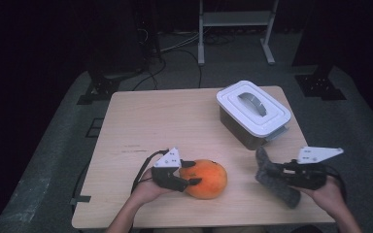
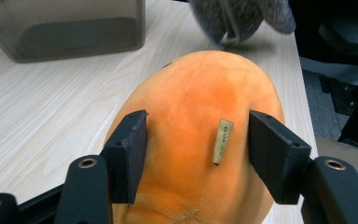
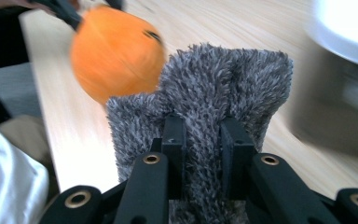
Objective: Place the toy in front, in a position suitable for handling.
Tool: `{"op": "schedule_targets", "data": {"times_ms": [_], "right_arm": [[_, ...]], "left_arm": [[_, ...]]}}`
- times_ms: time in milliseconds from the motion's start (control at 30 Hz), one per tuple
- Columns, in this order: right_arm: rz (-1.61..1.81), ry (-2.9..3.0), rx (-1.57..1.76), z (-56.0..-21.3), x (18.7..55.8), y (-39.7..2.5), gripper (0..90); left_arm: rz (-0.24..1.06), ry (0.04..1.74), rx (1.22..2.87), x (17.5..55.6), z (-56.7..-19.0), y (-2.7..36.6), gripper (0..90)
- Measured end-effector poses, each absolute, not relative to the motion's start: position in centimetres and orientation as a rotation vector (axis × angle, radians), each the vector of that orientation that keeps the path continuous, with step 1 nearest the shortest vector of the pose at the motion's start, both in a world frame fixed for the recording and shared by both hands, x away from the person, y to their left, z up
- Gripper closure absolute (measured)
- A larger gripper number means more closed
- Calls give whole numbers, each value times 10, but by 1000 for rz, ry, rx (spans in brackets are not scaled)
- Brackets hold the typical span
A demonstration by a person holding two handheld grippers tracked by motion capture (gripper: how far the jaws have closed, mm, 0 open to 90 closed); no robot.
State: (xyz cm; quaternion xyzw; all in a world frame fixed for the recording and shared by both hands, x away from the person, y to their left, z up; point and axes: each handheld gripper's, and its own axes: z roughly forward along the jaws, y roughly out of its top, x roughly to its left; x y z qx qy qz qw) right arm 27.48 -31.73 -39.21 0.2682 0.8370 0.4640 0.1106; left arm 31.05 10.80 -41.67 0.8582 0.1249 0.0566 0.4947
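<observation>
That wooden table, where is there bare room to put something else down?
The table's far left, from its edge across to the lidded white box, is bare. The near edge is crowded: left gripper around the orange plush, right gripper pinching the grey fuzzy cloth.

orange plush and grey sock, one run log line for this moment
left gripper: open around orange plush | right gripper: shut on grey fuzzy sock | lidded bin: closed

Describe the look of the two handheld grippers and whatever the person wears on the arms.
Both the left gripper and right gripper are black, each with two flat, square-ended jaws, brass-coloured rivets at the linkage joints and a pale grey three-cornered plate on top. A black cable loops from the left one. No sleeves reach the forearms in the high view.
</observation>
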Motion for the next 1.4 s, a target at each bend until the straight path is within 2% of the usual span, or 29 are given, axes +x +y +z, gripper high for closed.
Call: {"op": "schedule_targets", "data": {"times_ms": [133, 367, 433, 567, 700, 967, 1233, 1400], "right_arm": [[1274, 2441, 869, -396, 270, -342, 740], [1213, 2498, 904, -418, 279, -337, 737], [1213, 2526, 898, -425, 282, -329, 721], [1245, 2632, 894, -441, 288, -308, 560], [1316, 2659, 836, -435, 288, -294, 489], [1478, 2674, 690, -417, 291, -250, 440], [1565, 2692, 552, -413, 301, -198, 440], [1568, 2716, 513, -417, 305, -181, 458]], "left_arm": [[135, 304, 2078, 310, -417, 107, 388], [136, 294, 2083, 310, -417, 107, 379], [131, 294, 2081, 310, -417, 107, 377], [120, 288, 2085, 309, -417, 108, 359], [105, 280, 2090, 309, -416, 107, 340], [88, 245, 2108, 306, -414, 104, 316], [50, 199, 2120, 303, -413, 105, 315], [54, 207, 2105, 305, -409, 110, 302]]}}
